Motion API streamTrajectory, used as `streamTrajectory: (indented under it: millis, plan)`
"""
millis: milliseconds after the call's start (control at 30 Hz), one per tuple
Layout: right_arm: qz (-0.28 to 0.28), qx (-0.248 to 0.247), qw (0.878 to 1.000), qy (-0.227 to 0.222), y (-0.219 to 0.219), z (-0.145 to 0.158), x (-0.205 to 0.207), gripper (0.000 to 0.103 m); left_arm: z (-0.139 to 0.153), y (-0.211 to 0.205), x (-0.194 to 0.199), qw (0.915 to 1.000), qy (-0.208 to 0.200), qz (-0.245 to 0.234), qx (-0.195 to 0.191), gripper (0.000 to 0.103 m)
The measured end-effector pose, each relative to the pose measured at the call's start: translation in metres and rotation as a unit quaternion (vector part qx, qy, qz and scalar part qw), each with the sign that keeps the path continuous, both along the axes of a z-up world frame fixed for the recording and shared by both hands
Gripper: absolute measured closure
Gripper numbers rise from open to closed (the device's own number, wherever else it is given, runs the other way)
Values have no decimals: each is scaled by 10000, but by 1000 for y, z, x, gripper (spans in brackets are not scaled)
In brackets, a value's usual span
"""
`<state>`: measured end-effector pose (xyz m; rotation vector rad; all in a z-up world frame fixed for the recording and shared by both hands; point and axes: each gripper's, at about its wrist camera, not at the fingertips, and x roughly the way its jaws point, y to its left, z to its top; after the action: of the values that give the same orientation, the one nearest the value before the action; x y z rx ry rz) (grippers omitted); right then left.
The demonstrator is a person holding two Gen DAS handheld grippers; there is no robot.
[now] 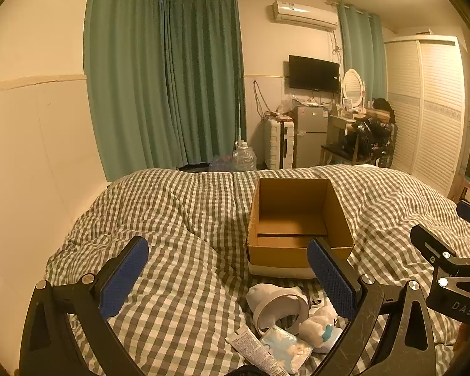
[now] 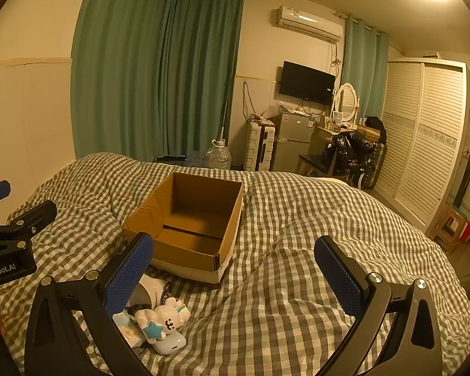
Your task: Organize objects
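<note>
An open, empty cardboard box (image 1: 293, 219) sits on the checked bed cover; it also shows in the right wrist view (image 2: 188, 219). In front of it lies a small pile: a white cup on its side (image 1: 279, 307), a tube (image 1: 257, 349), a pale blue packet (image 1: 286, 346) and a white plush toy with a blue star (image 2: 163, 318) over a white case (image 2: 172, 344). My left gripper (image 1: 228, 275) is open and empty above the pile's left side. My right gripper (image 2: 235, 272) is open and empty, to the right of the pile.
The checked bed cover (image 2: 313, 235) fills the foreground. A wall is on the left. Beyond the bed stand green curtains (image 1: 172, 87), a water jug (image 1: 244, 156), a suitcase, a small fridge (image 1: 310, 134), a chair with black bags and a white wardrobe (image 1: 429, 109).
</note>
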<state>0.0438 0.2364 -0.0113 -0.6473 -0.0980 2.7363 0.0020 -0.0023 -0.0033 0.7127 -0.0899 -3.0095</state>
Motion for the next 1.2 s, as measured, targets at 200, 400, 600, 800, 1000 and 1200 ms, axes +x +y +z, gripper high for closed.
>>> streamTrajectory:
  millis: [200, 400, 600, 800, 1000, 1200]
  plan:
    - [-9, 31, 10000, 20, -2, 0, 0, 0, -1, -4, -2, 9999, -50, 59, 66, 0]
    - [8, 17, 10000, 27, -3, -1, 0, 0, -2, -4, -2, 10000, -50, 31, 60, 0]
    - [70, 22, 10000, 44, -7, -1, 1, 0, -4, -5, -2, 9999, -63, -23, 104, 0]
    - [39, 11, 10000, 50, -7, 0, 1, 0, -4, -6, -1, 9999, -44, -32, 117, 0]
    - [15, 12, 10000, 47, -7, 0, 1, 0, -3, -7, 0, 9999, -69, -3, 147, 0]
    - [7, 5, 10000, 47, -7, 1, 2, 0, -4, -9, 0, 9998, -63, 21, 173, 0]
